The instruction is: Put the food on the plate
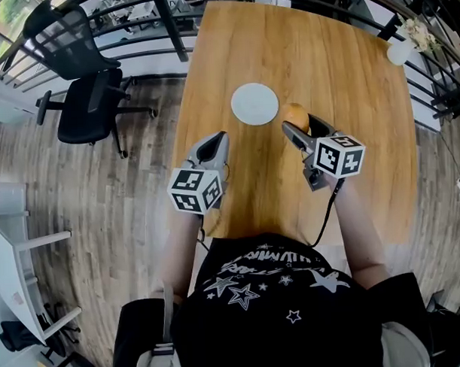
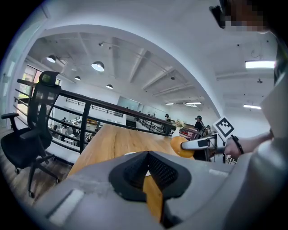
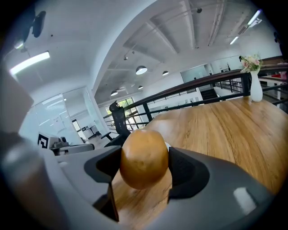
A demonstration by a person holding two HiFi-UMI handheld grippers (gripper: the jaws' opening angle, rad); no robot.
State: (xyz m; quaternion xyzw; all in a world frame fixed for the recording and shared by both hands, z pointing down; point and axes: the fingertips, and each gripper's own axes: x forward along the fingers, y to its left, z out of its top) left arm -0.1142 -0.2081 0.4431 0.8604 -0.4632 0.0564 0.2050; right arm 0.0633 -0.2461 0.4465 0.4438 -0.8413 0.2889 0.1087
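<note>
A round orange-brown piece of food (image 1: 295, 115) sits between the jaws of my right gripper (image 1: 301, 125), which is shut on it. In the right gripper view the food (image 3: 144, 158) fills the gap, both pads pressing its sides, with the wooden table (image 3: 216, 130) beneath. The small white plate (image 1: 254, 104) lies just left of the food, with nothing on it. My left gripper (image 1: 216, 142) hovers near the table's left side, below the plate. Its jaws (image 2: 146, 168) are shut and hold nothing. From there I see the food (image 2: 178, 146) to the right.
A white vase with flowers (image 1: 400, 50) stands at the table's far right corner. A black office chair (image 1: 87, 86) is on the floor to the left. A railing runs behind the table's far edge. The person's torso is at the near edge.
</note>
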